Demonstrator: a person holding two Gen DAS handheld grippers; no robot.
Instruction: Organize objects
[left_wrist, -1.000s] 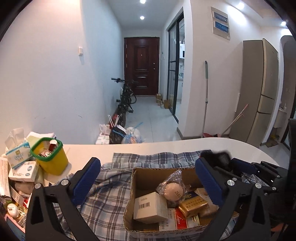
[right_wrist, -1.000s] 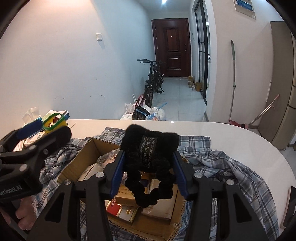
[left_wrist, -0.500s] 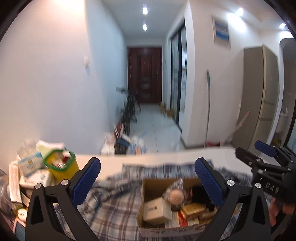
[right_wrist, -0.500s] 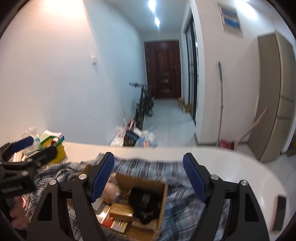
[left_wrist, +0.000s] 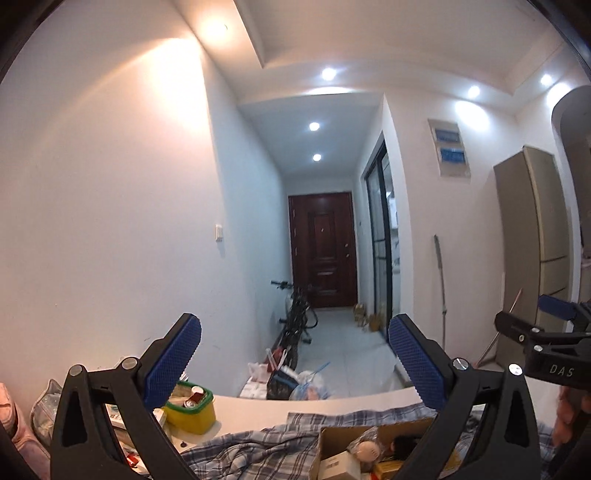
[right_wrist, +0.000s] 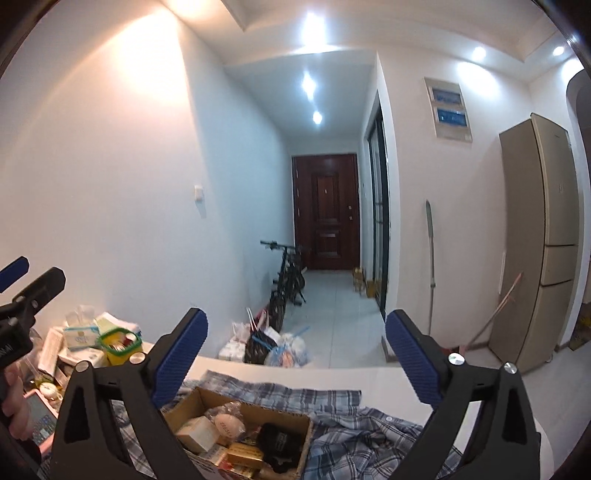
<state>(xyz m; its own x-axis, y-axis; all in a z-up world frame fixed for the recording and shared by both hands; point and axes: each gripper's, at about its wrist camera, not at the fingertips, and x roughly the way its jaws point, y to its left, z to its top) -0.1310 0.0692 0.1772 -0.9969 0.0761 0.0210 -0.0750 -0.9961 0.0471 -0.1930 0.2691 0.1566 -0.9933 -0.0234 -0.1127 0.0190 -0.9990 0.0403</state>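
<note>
Now both tools are up, so pick the next thing slowly. The right tool (right_wrist: 293, 354) has just been opening, its jaws apart with nothing between. The left tool (left_wrist: 293, 360) is wide too. At 6 o'clock, the soft black pouch (right_wrist: 279, 445) lies in the stiff cardboard box (right_wrist: 304, 437) on the worktop (right_wrist: 373, 374).

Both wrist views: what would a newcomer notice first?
The blue-padded jaws of the right gripper stand wide apart and empty across the lower foreground. Below them, an open cardboard box of small packages, with a black pouch inside, sits on a rumpled plaid shirt. Beyond, a hallway runs to a dark red door.
</note>
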